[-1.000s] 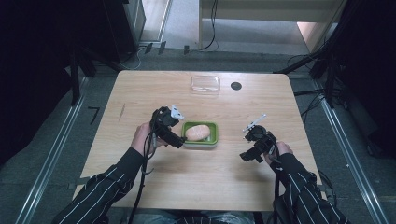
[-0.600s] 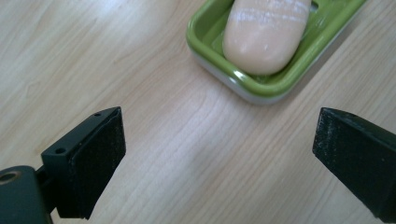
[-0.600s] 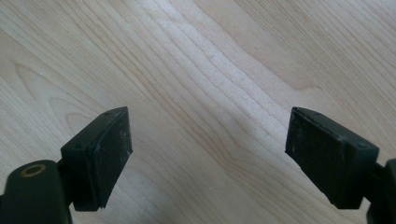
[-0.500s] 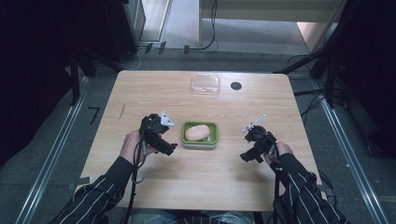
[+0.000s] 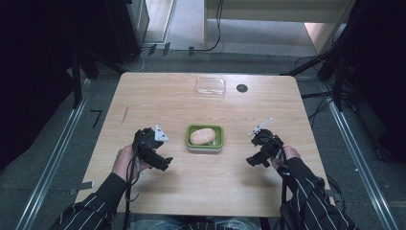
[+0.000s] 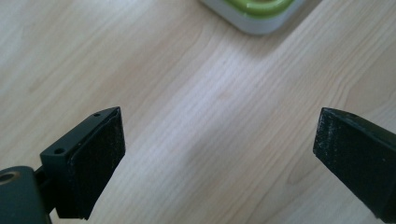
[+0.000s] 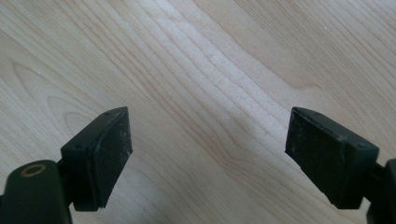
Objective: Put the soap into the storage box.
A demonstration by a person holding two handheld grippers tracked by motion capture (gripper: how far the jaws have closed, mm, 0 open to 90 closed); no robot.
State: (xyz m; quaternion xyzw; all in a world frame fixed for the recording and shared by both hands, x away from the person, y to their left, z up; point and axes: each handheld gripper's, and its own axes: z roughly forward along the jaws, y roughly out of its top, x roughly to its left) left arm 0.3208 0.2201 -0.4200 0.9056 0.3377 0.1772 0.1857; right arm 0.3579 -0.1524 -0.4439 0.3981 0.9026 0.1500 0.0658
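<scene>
Both tongs gape wide and hold nothing: left gripper [image 5: 160, 160], right gripper [image 5: 254, 159]. Between them sits one green tray [image 5: 191, 142] holding one pale bun [image 5: 202, 136], probably soft and light; better to pinch the stiff rim. One clear lid [image 5: 210, 86] lies well beyond.

The black two-jaw left gripper [image 5: 160, 162] drew back from the green rectangular tray [image 5: 191, 142] toward the person. It ended left of the tray, apart from it, jaws spread.
</scene>
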